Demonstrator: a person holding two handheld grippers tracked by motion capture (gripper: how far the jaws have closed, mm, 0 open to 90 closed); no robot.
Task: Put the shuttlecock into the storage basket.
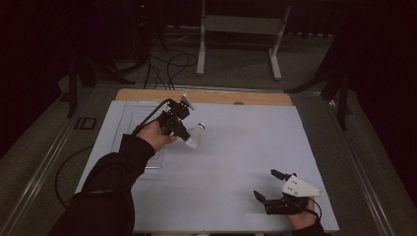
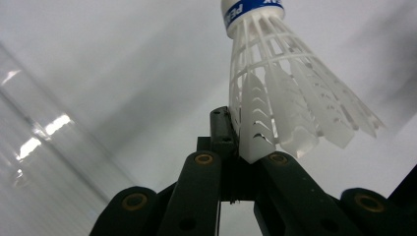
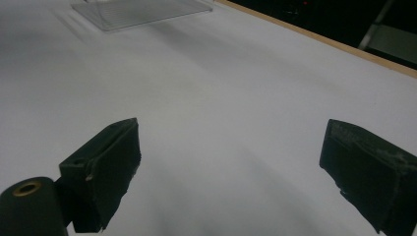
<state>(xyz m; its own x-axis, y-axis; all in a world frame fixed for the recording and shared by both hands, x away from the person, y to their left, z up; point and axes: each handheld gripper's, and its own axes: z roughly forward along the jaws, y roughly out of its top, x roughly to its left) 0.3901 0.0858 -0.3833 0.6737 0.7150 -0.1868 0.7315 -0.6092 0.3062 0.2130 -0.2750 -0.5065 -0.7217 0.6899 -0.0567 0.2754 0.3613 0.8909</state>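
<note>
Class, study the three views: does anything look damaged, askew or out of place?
Nothing stands out. The left gripper pinches a white shuttlecock by its skirt edge, skirt intact; the right gripper is open above the bare white table.

This looks like a dim lab or recording studio: a white-covered tabletop stands on grey carpet amid black stands, loose cables and a white metal frame, with dark surroundings.
</note>
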